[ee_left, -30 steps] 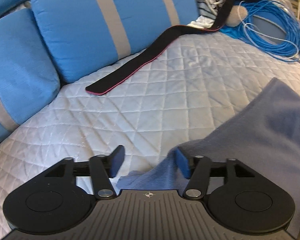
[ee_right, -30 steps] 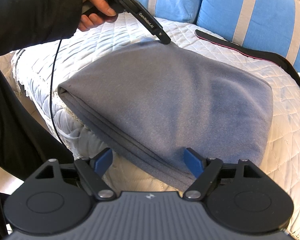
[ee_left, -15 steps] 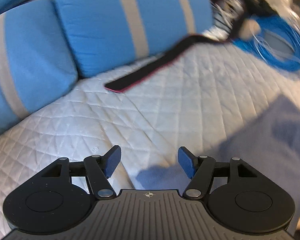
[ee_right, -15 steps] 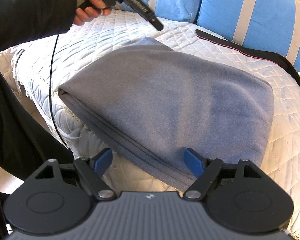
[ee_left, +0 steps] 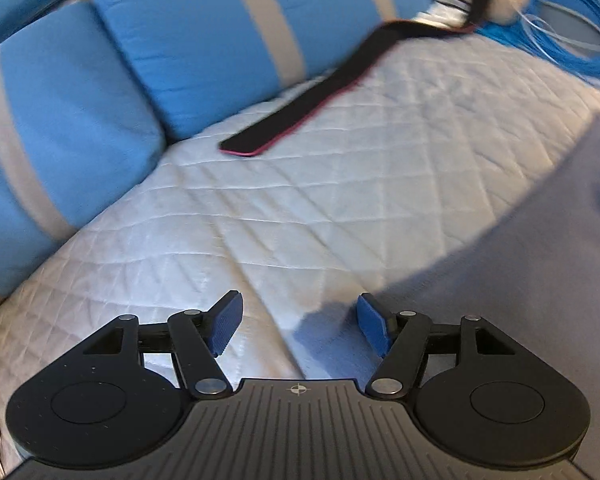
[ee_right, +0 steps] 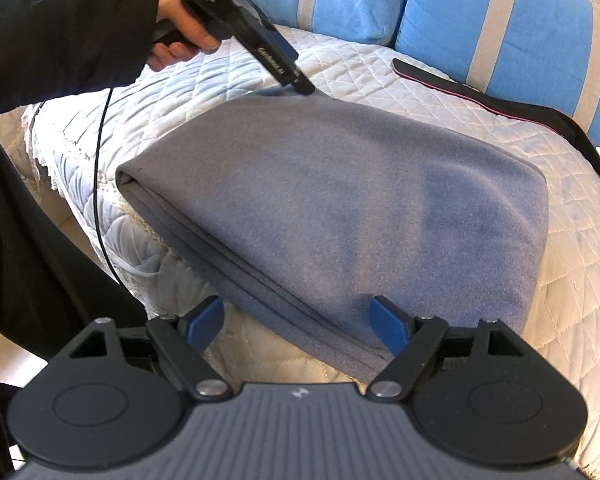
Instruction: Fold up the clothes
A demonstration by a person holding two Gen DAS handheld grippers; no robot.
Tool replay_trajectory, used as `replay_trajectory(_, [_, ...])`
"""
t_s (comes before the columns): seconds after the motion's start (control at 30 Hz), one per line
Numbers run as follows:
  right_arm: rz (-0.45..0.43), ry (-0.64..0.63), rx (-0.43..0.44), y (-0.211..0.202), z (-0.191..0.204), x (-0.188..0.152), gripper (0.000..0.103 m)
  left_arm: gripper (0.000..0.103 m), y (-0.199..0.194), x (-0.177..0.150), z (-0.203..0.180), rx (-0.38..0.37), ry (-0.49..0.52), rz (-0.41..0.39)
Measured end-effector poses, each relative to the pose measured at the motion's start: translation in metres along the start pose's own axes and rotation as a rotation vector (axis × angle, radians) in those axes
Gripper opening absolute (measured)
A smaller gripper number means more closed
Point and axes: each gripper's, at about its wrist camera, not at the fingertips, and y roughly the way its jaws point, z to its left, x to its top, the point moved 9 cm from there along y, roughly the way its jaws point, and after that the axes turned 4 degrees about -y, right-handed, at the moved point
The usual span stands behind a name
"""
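A folded grey fleece garment lies across a white quilted bed cover, filling the centre of the right wrist view, its layered open edges running from centre left down to the lower middle of the frame. The right gripper hangs over that near edge with its blue-padded fingers spread wide; the cloth edge passes between them, but neither pad visibly presses on it. In the upper left of the same view, a hand in a black sleeve points the left gripper down at the garment's far corner. In the left wrist view, somewhat blurred, the left gripper's fingers stand apart at the lower centre, with bare quilt and the garment's corner between them and nothing clamped. Blue pillows with grey stripes line the upper left, a black strap edged in pink lies on the quilt, and coiled blue cable sits at the upper right.
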Motion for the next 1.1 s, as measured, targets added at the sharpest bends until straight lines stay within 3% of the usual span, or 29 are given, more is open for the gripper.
replay_trajectory(0.1, [0.000,0.002,0.001,0.000,0.000,0.000,0.088,0.058,0.003,0.002,0.022,0.205,-0.010,0.003])
replay_trajectory(0.13, [0.000,0.001,0.001,0.000,0.000,0.000,0.088,0.058,0.003,0.000,0.025,0.219,-0.013,0.006])
replay_trajectory(0.33, [-0.031,0.031,0.023,-0.007,-0.003,0.004,0.088,0.058,-0.028,0.016,0.010,0.116,-0.087,-0.064])
replay_trajectory(0.47, [-0.140,0.077,0.063,-0.027,-0.009,0.021,0.086,0.058,-0.055,0.035,-0.025,0.021,-0.101,-0.143])
replay_trajectory(0.5, [-0.175,0.095,0.070,-0.034,-0.014,0.028,0.081,0.058,-0.057,0.037,-0.034,-0.003,-0.085,-0.147])
replay_trajectory(0.53, [-0.198,0.113,0.069,-0.039,-0.021,0.035,0.066,0.058,-0.055,0.037,-0.042,-0.014,-0.066,-0.136])
replay_trajectory(0.57, [-0.221,0.132,0.068,-0.043,-0.028,0.043,0.061,0.058,-0.053,0.037,-0.050,-0.024,-0.047,-0.125])
replay_trajectory(0.63, [-0.240,0.150,0.049,-0.046,-0.044,0.059,0.035,0.058,-0.042,0.031,-0.059,-0.025,-0.023,-0.079])
replay_trajectory(0.8, [-0.224,0.103,-0.023,-0.013,-0.079,0.106,0.018,0.058,-0.016,0.011,-0.066,-0.027,-0.023,0.010])
replay_trajectory(0.93, [-0.153,0.052,-0.039,0.028,-0.090,0.117,0.017,0.058,-0.009,0.001,-0.055,-0.031,-0.086,0.005])
replay_trajectory(1.03, [-0.053,0.037,-0.107,0.051,-0.102,0.105,0.028,0.058,-0.007,0.001,-0.043,0.003,-0.134,-0.003])
replay_trajectory(1.1, [-0.003,0.056,-0.132,0.058,-0.110,0.095,0.024,0.059,-0.005,0.001,-0.035,0.042,-0.158,-0.005])
